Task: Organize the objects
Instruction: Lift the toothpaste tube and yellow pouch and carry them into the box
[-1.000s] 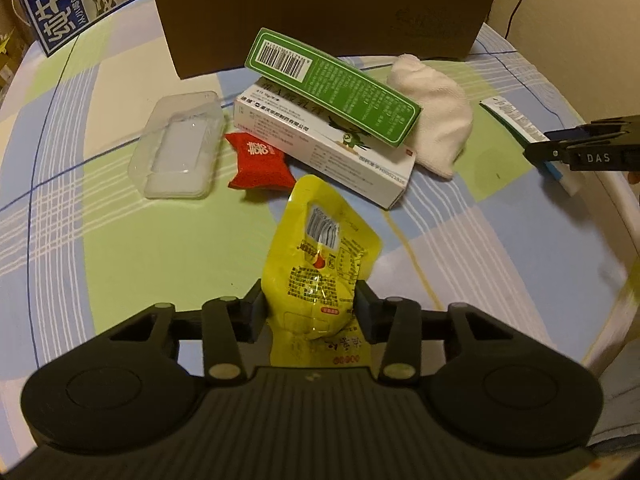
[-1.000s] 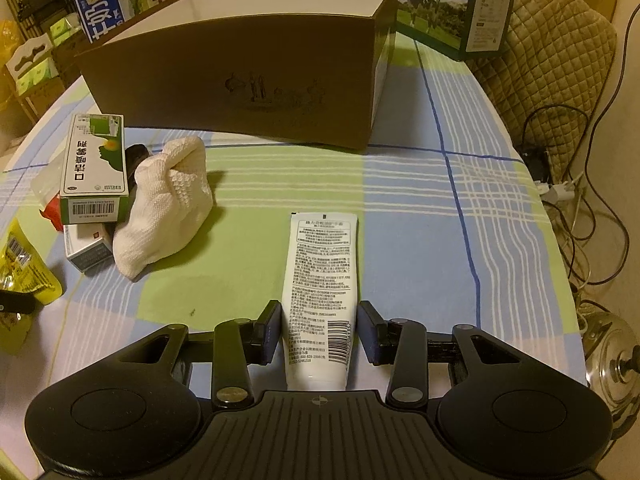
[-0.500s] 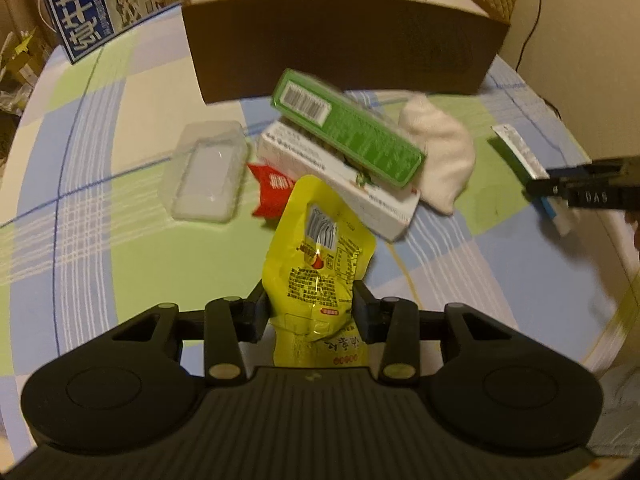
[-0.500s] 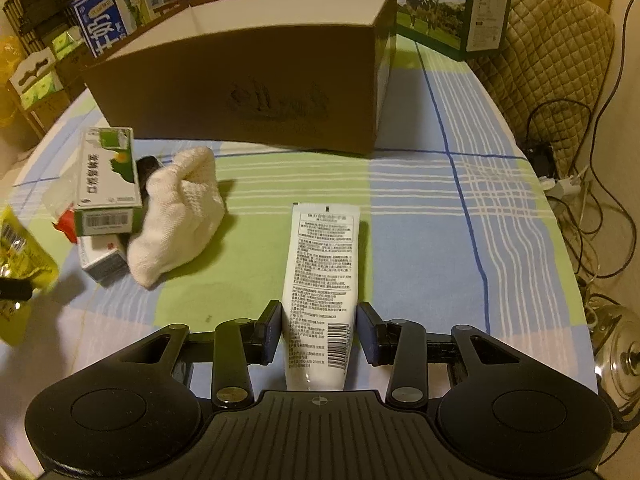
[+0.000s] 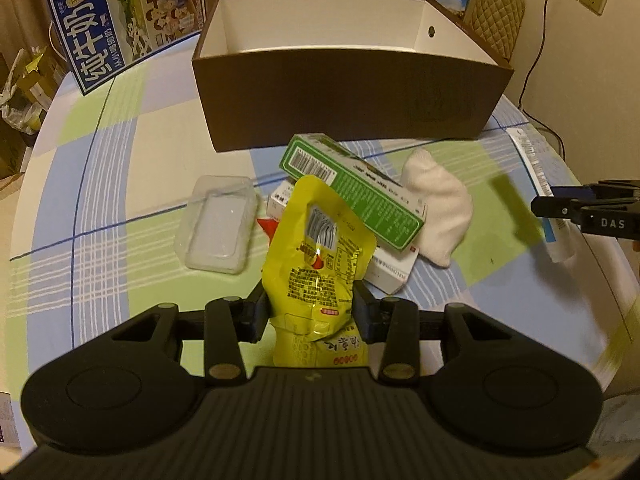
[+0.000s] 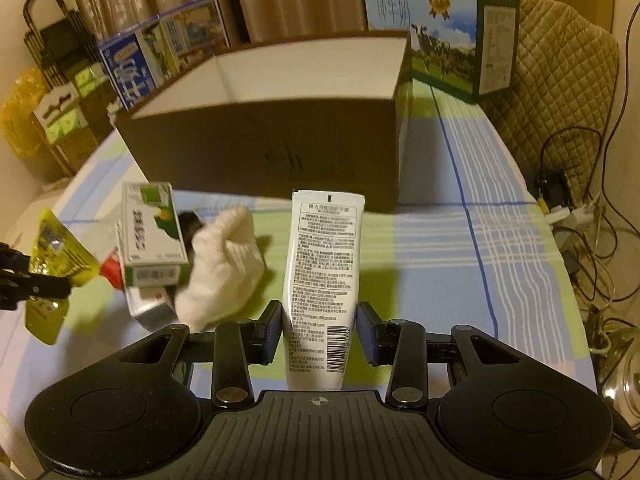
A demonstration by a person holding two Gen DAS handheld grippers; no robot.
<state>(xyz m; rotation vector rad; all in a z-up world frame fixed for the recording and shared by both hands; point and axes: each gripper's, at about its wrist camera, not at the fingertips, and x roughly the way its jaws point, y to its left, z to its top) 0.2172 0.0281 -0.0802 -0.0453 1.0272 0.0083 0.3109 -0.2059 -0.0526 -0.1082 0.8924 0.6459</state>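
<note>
Red packet (image 5: 267,227) mostly hidden behind the yellow snack pouch (image 5: 316,264), only a corner shows. White medicine box (image 5: 386,268) largely covered by the green medicine box (image 5: 356,194) lying across its top, and by the pouch. Small dark object (image 6: 190,220) between green box and white cloth (image 6: 224,268), too hidden to identify. Print on all packs too small to read. Brown cardboard box (image 5: 348,100) open-topped, white inside, floor not visible from either view.

Left gripper (image 5: 312,314): narrow opening, pads clamped on the lower half of the yellow snack pouch, pouch lifted off the checked tablecloth (image 5: 120,216), its top overlapping the box pile in view. Right gripper (image 6: 318,332): narrow opening, pads pressed on both sides of the white cream tube (image 6: 322,276) near its cap end, crimped end pointing toward the brown box, tube clear of the cloth-covered table. Clear plastic tray (image 5: 218,228) lies left of the pile, empty-looking. White cloth touches the boxes' right side.
</note>
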